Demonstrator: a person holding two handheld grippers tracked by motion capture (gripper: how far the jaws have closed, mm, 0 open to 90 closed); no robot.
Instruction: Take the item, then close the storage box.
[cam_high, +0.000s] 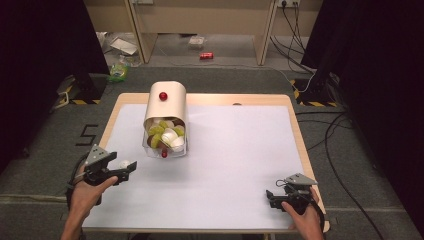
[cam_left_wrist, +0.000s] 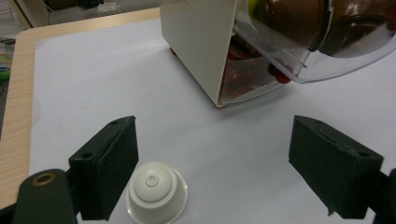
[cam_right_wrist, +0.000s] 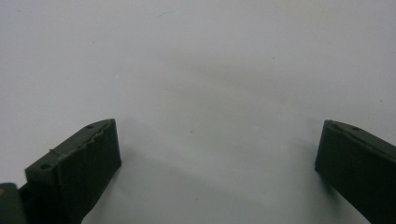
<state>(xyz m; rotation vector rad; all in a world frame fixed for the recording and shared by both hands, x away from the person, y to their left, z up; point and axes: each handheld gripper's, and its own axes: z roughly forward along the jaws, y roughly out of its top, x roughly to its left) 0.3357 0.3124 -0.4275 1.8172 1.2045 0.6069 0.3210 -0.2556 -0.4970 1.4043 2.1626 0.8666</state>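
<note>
A cream dispenser box (cam_high: 166, 102) with a red knob stands at the back left of the white mat, and its clear tray (cam_high: 167, 146) holds several white, green and brown coffee capsules. In the left gripper view the box (cam_left_wrist: 201, 44) and the clear tray (cam_left_wrist: 299, 51) loom close ahead. A white capsule (cam_left_wrist: 156, 195) rests upside down on the mat between the jaws of my left gripper (cam_left_wrist: 219, 165), touching the left pad; the jaws stand wide apart. From above, that capsule (cam_high: 124, 163) lies at the tip of the left gripper (cam_high: 125, 170). My right gripper (cam_right_wrist: 217, 158) is open over bare mat, near the front right corner (cam_high: 272, 195).
The white mat (cam_high: 225, 160) covers most of the wooden table (cam_high: 295, 120). Beyond the table lie a red can (cam_high: 206, 56), loose packaging and cables on the floor. Black stands flank the table on both sides.
</note>
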